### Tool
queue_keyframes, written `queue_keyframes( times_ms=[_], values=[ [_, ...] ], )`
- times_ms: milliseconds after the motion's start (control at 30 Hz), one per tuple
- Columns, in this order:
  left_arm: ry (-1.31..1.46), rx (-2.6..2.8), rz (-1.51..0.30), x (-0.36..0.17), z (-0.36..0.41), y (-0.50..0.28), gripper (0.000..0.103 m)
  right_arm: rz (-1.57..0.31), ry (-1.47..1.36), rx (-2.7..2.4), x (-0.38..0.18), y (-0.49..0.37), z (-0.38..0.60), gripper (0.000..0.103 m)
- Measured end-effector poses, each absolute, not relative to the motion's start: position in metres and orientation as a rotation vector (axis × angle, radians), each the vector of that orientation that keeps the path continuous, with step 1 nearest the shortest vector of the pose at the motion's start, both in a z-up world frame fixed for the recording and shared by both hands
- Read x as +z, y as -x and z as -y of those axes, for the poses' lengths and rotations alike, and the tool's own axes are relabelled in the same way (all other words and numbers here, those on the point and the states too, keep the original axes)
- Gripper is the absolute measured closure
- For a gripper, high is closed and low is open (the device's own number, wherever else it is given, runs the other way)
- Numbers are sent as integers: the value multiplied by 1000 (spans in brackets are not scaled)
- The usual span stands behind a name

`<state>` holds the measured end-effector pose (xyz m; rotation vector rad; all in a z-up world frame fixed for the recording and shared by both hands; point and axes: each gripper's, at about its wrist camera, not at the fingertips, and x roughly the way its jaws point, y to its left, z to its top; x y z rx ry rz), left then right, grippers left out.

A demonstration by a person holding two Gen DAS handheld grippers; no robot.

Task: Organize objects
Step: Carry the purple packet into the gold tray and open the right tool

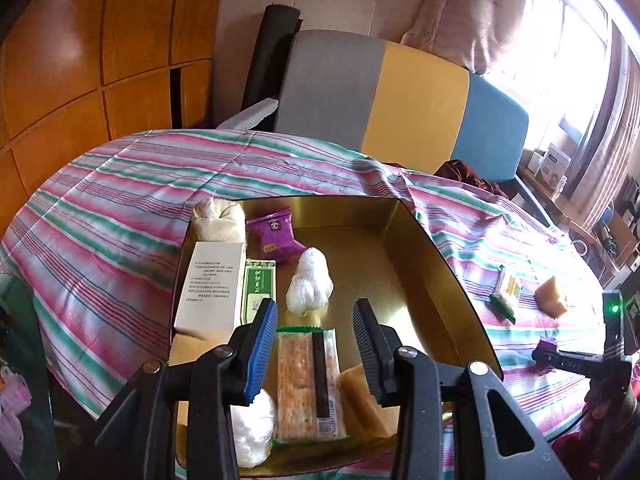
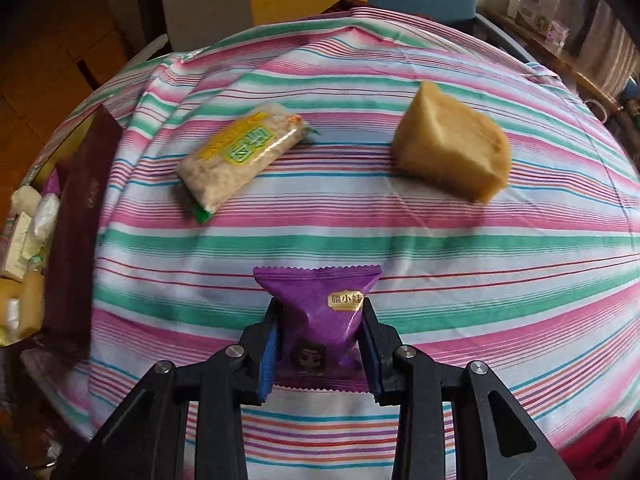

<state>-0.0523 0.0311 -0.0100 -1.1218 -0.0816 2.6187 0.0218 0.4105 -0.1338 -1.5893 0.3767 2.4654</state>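
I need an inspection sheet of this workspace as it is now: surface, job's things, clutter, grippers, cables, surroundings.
Surface: striped cloth over the table.
Job's things: gold tray holds a white box, a purple packet, a cracker pack and white bundles; green-yellow snack pack and tan block lie on the cloth.
Clutter: nothing seen.
Grippers: left gripper open above the tray; right gripper shut on purple snack packet.
Cables: nothing seen for certain.
Surroundings: chair, wooden cupboards, bright window.
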Motion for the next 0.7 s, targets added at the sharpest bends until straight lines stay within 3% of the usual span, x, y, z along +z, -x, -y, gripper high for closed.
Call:
queue_keyframes(
  times_ms=[167, 433, 700],
  values=[
    [1139, 2625, 130, -13, -16, 50, 64, -446, 1556, 2603, -107, -6, -371, 69],
    [1160, 2663, 184, -16, 11, 48, 64, -304, 1528, 2908, -53, 39, -268, 69],
    [1204, 2675, 231, -24, 30, 49, 64, -122, 1654, 2966, -71, 92, -182, 69]
  ],
)
